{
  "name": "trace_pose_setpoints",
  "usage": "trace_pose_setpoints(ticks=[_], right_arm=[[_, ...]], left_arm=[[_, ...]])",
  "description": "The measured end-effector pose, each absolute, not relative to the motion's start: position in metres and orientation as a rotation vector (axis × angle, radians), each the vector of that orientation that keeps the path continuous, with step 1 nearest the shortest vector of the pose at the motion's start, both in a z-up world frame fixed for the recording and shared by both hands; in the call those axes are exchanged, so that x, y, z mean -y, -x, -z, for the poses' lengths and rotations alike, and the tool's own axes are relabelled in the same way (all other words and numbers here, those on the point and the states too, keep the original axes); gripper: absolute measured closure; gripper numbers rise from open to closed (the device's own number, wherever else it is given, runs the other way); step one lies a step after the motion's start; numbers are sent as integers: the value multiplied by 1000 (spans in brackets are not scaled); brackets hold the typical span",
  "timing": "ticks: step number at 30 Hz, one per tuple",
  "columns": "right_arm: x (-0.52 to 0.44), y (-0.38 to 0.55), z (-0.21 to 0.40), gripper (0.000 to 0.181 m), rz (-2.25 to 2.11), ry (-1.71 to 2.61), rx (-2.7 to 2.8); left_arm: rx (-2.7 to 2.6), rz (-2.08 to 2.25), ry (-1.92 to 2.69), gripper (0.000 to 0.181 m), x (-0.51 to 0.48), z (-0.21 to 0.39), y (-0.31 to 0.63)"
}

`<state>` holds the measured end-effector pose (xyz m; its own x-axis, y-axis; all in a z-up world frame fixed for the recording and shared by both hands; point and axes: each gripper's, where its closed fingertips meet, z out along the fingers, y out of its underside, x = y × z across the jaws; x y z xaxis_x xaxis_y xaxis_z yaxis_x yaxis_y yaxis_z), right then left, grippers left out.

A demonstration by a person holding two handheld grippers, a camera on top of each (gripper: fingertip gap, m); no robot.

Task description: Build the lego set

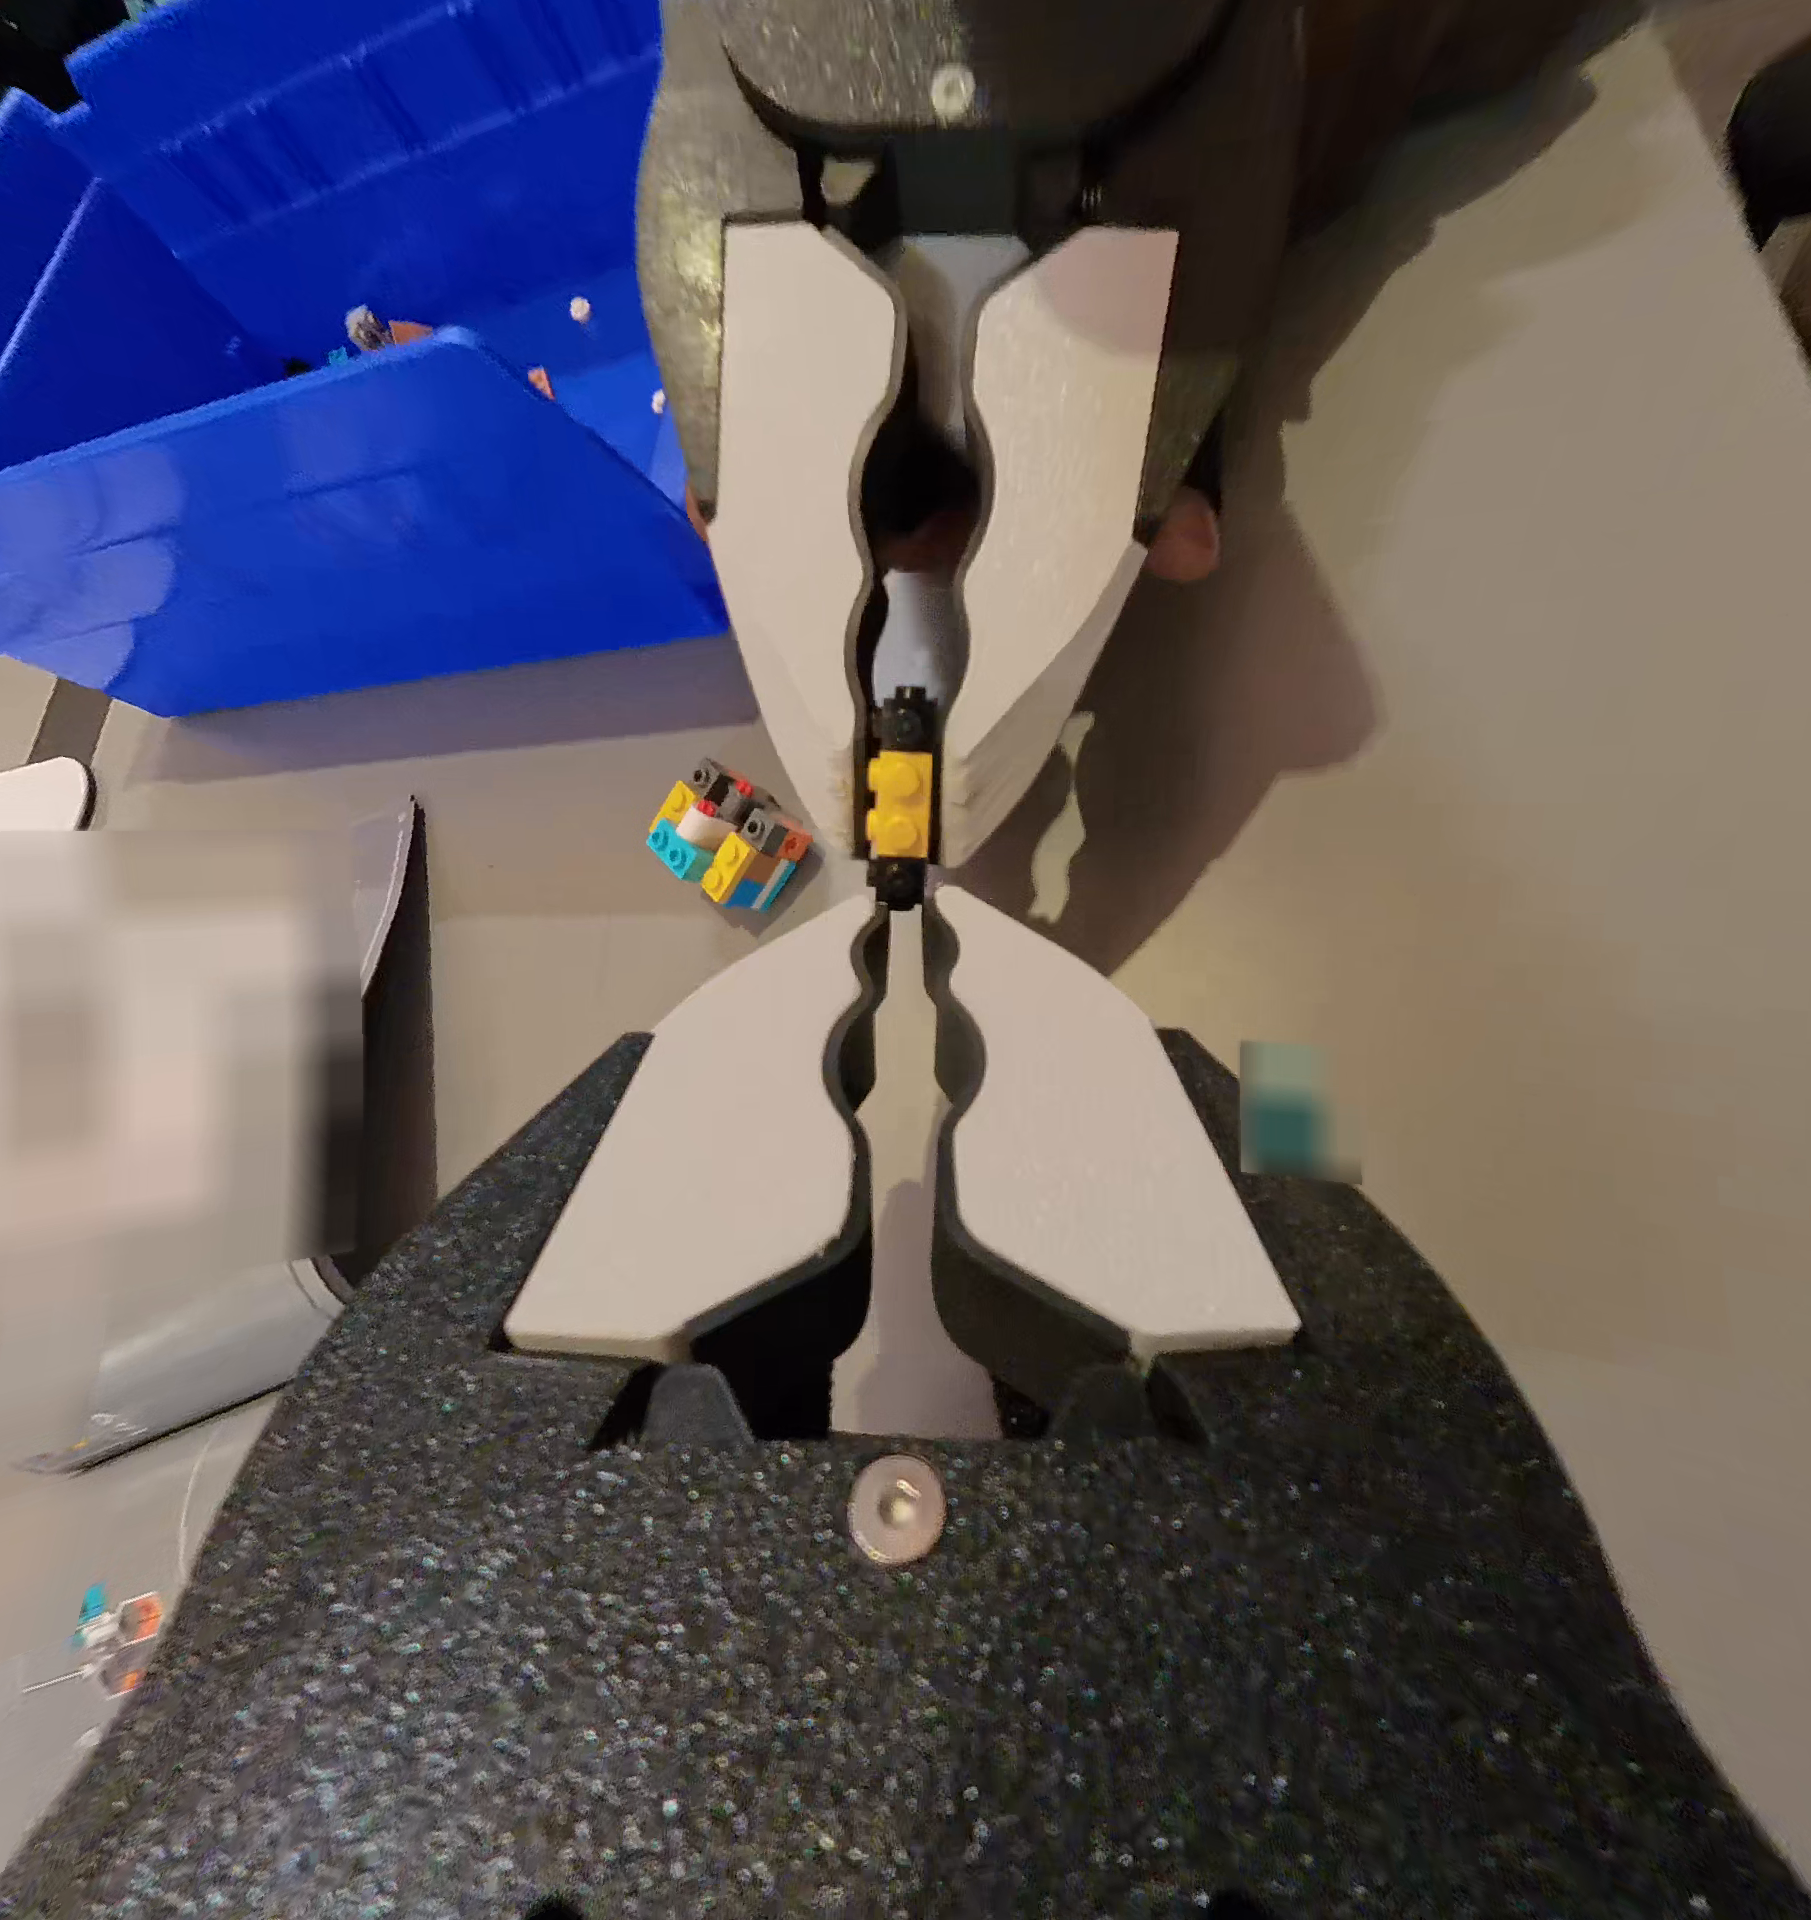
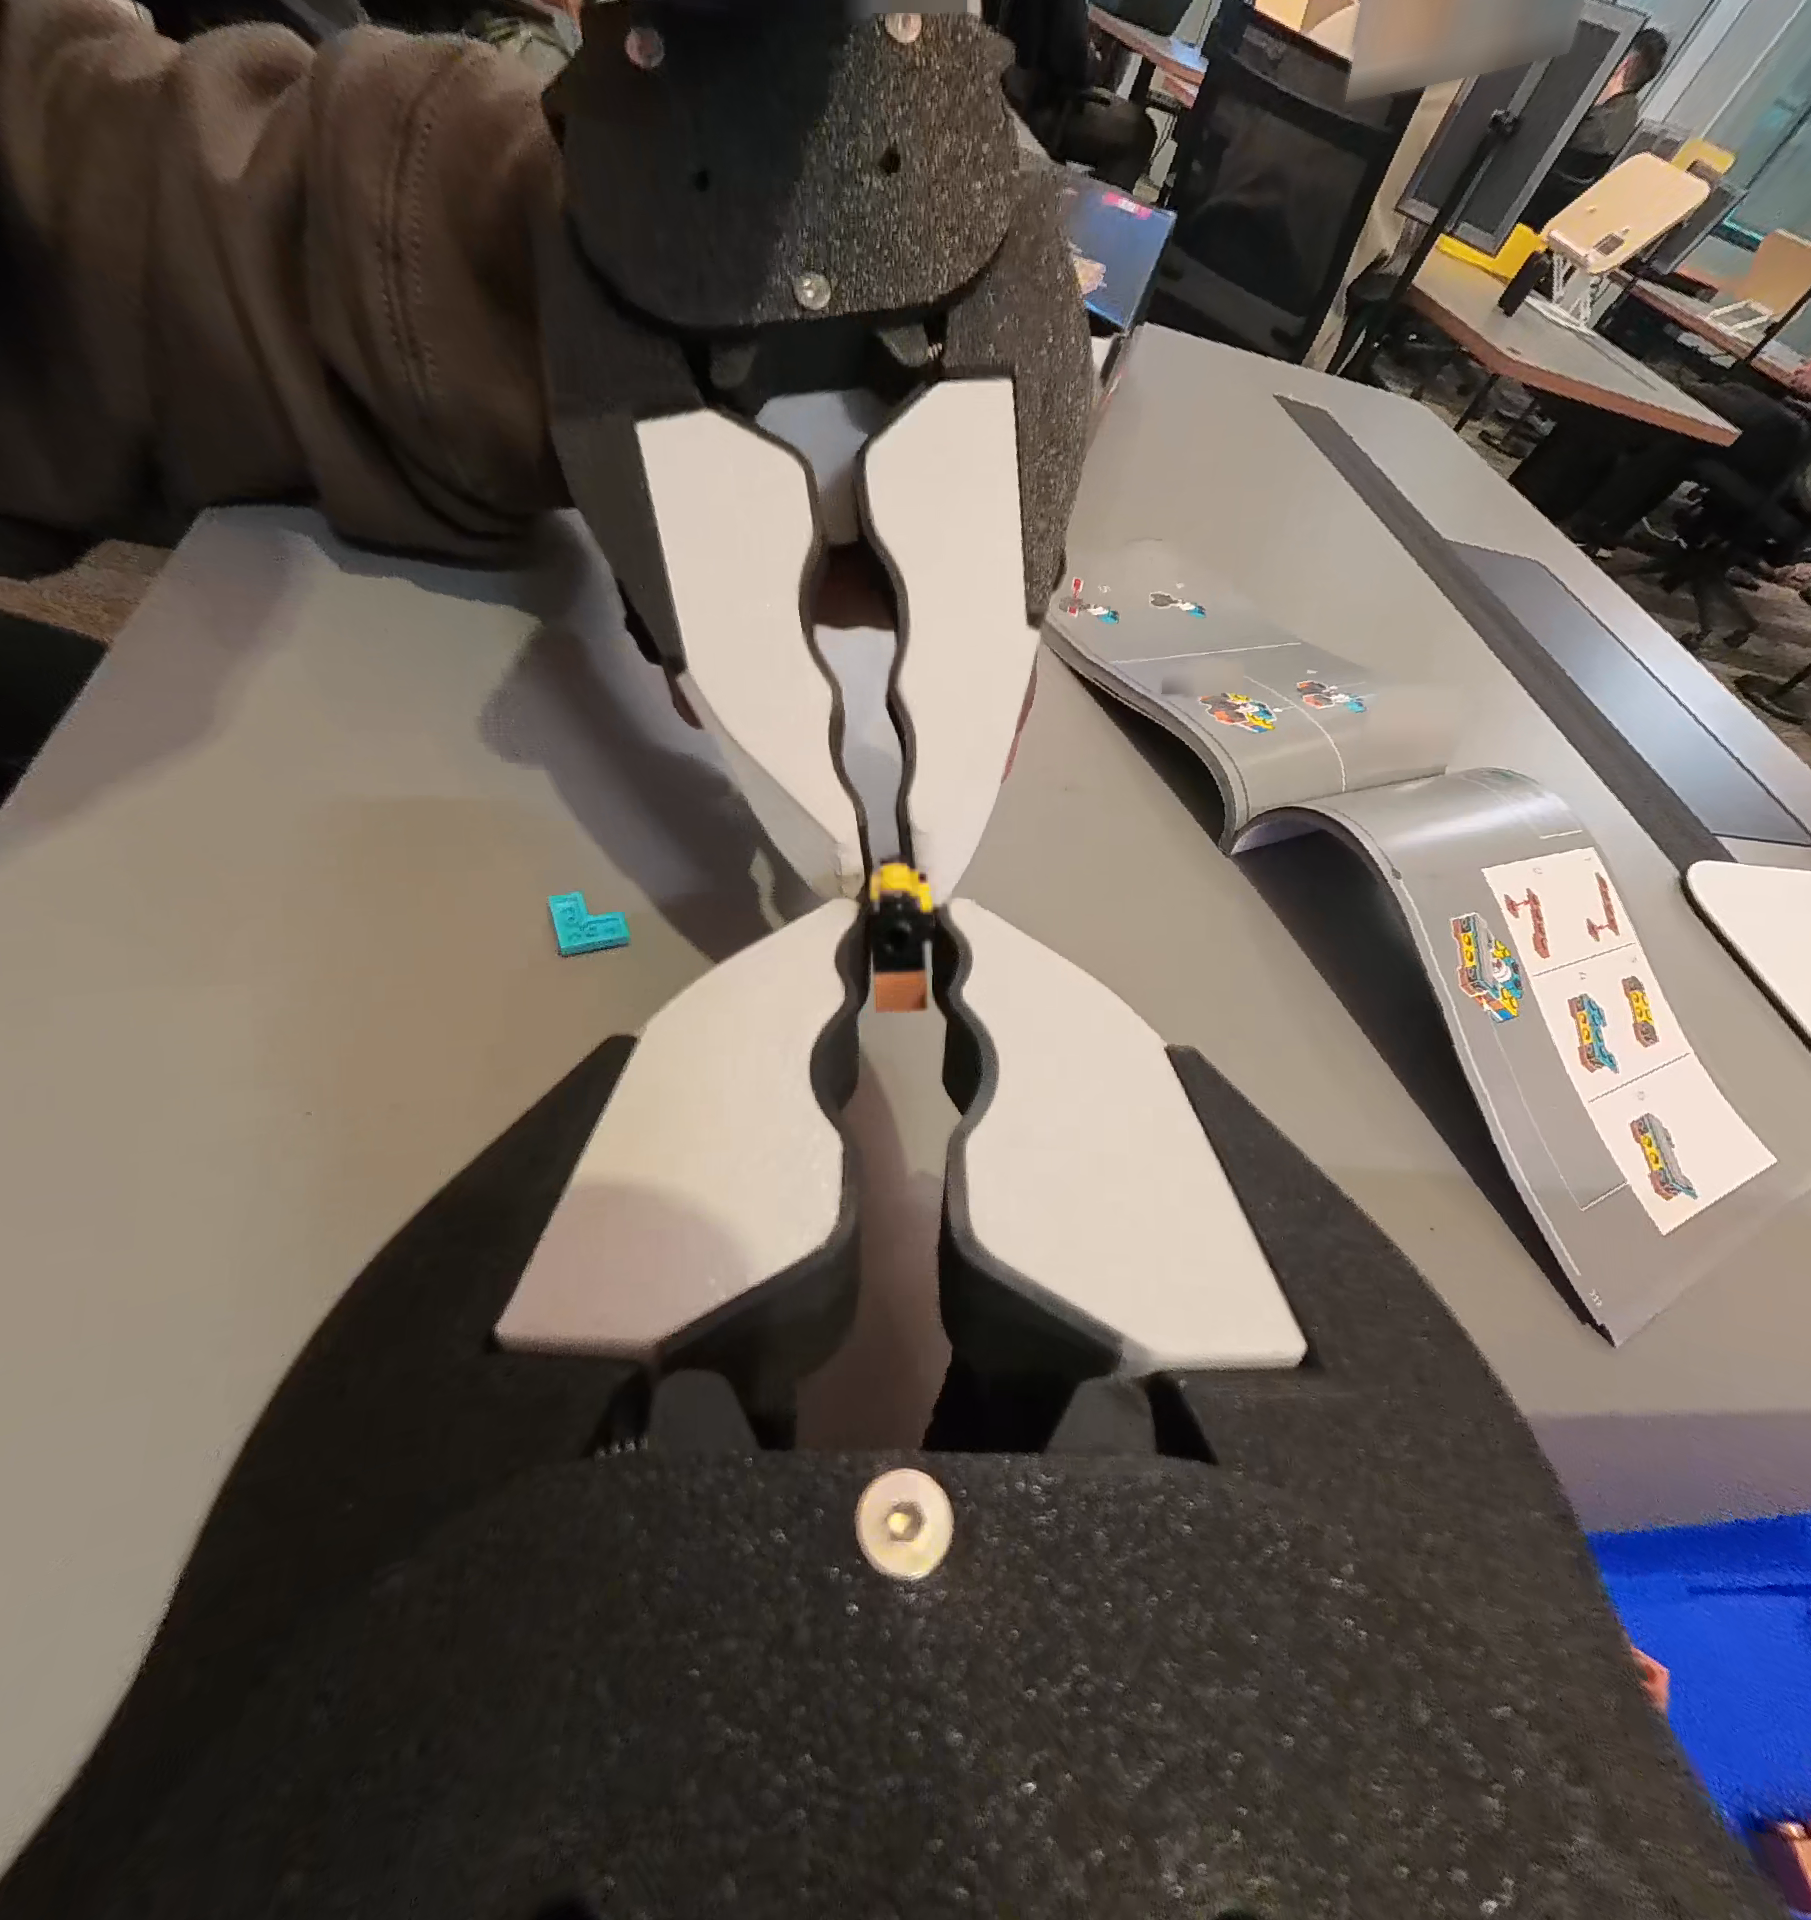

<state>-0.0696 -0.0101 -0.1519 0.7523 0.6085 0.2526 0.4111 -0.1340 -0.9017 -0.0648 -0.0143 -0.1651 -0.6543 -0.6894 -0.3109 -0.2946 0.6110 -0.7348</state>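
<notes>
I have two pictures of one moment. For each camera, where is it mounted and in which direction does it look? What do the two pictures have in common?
Left wrist view: sits on the left gripper, looks along its fingers at the right gripper, the blue bin and a small lego build; a fingertip shows.
Right wrist view: sits on the right gripper, looks at the left gripper, the open instruction booklet and a teal piece; a brown sleeve shows.
Shared: the grippers face each other over the grey table, tips meeting at one yellow and black lego piece.

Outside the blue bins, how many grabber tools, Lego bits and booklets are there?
Grippers: 2, the left gripper and the right gripper
Brick clusters: 2, the held cluster and the lying cluster
Teal brick: 1
Booklet: 1
Total: 6
</notes>
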Motion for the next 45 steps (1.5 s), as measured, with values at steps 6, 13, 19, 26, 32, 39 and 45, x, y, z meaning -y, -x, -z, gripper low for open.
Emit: trace_pose_setpoints(ticks=[6, 13, 19, 26, 32, 39, 45], right_arm=[[10, 72, 158, 171, -156, 1782, 844], [9, 68, 157, 171, -138, 1784, 836], [9, 65, 152, 171, -63, 1757, 855], [11, 69, 145, 171, -18, 1707, 881], [13, 71, 137, 171, 22, 1658, 894], [15, 74, 126, 169, 96, 1562, 917], [17, 75, 121, 168, 160, 1516, 935]], left_arm=[[-2276, 828, 755, 175, 15, 170, 66], [-2243, 893, 778, 176, 14, 165, 65], [-2192, 1208, 1033, 157, 9, 156, 66], [-2090, 1685, 1263, 152, 21, 139, 66], [-2064, 1847, 1346, 159, 29, 138, 66], [-2000, 2044, 1325, 161, 32, 127, 68], [-1957, 2171, 1218, 162, 34, 118, 71]])
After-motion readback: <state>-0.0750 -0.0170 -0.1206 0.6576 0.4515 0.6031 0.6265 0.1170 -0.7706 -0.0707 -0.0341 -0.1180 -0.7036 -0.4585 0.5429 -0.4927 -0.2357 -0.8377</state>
